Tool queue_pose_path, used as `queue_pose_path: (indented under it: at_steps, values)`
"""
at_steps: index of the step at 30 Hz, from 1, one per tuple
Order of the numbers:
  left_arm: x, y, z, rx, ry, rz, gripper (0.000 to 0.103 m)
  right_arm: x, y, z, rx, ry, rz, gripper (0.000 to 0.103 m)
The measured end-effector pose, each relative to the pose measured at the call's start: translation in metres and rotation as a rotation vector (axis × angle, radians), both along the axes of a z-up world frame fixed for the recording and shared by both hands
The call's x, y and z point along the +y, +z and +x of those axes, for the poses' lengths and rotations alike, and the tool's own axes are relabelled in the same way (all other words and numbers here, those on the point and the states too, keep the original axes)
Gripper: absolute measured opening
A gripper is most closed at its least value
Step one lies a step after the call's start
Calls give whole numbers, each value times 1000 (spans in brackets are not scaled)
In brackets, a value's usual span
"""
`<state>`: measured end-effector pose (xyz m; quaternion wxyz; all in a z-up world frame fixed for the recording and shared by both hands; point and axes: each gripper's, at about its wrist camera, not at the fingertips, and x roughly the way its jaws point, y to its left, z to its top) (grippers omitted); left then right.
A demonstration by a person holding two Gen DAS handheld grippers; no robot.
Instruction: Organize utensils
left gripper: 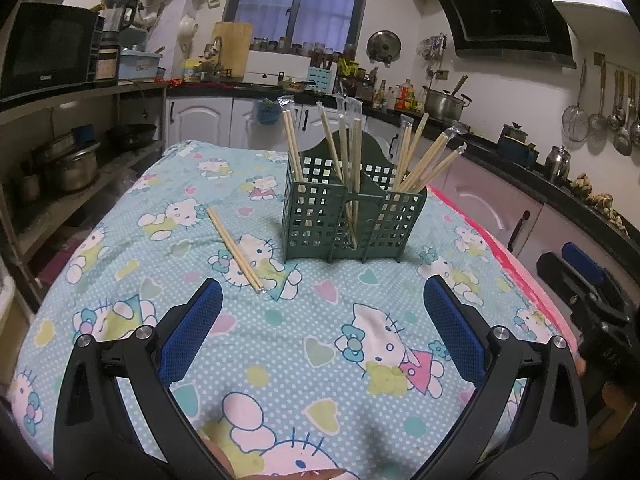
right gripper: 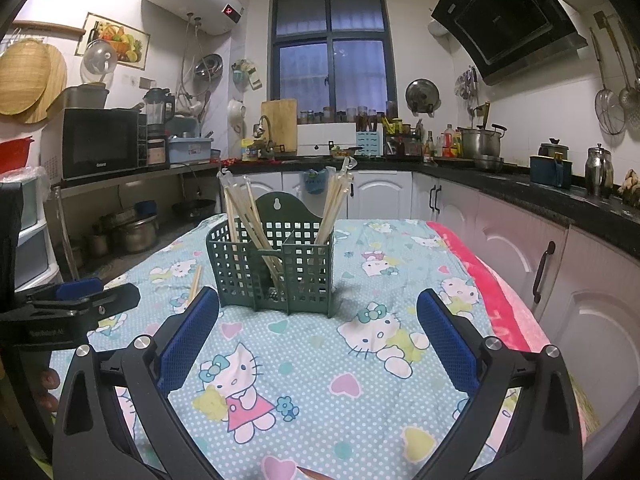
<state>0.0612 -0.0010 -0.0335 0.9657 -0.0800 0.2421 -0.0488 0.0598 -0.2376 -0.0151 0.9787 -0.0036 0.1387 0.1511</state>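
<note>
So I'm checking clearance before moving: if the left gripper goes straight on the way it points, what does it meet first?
Probably the green utensil holder, which stands ahead between the open left gripper fingers. The loose chopsticks lie left of that line. Depth is uncertain.

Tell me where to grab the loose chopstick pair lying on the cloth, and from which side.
Take the chopstick pair near its middle, coming straight down with the left claw, which is open and nearest. The pair lies flat and diagonal on the tablecloth, left of the green holder, so turn the claw's fingers to close across its narrow width.
</note>
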Motion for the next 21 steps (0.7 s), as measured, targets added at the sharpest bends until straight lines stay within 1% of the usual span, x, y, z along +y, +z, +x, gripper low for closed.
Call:
queue_pose_path:
  at_steps: [5, 15, 17, 21]
  values:
    - [1, -2, 3, 24, 8, -8, 93, -2, -1, 0, -8, -10, 5, 96]
    - [3, -3, 6, 50, -33, -47, 93, -2, -5, 4, 1, -27, -3, 96]
    - [7, -3, 8, 59, -15, -48, 93, -5, -5, 7, 15, -34, 10, 96]
    - [30, -5, 23, 110, 45, -70, 93, -17, -3, 19, 45, -77, 39, 96]
